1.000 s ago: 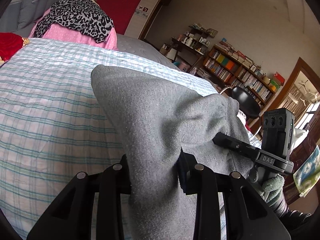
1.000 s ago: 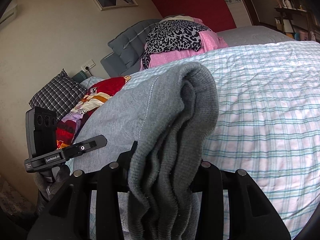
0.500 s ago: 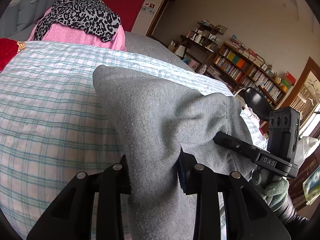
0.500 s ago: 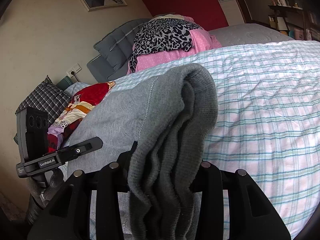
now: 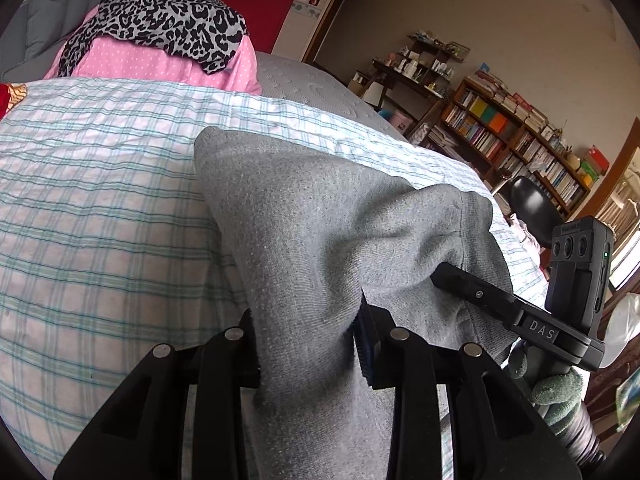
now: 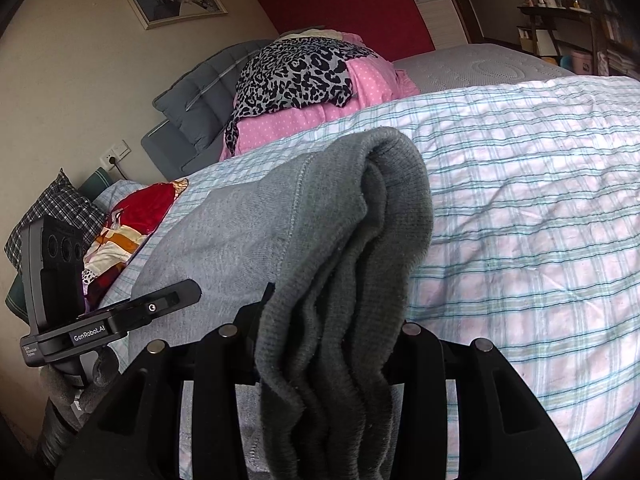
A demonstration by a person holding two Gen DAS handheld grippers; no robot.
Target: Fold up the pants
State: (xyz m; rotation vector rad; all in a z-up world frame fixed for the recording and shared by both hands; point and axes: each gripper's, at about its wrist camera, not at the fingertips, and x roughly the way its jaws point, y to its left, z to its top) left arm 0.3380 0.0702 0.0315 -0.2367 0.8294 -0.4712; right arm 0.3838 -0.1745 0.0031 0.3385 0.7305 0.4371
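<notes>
Grey pants (image 5: 320,248) lifted above bed (image 5: 100,208), filling centre of both wrist views. Left tongs (image 5: 306,344) clenched on plain fabric edge at bottom centre. Right tongs (image 6: 328,336) clenched on bunched ribbed waistband, several layers thick. Each tool visible at edge of other's view, fabric stretched between them. Checked sheet beneath. Leopard-print cloth (image 6: 296,76) on pink pile (image 6: 360,92) at upper frame. Bookshelf (image 5: 520,140) upper right in left view.
</notes>
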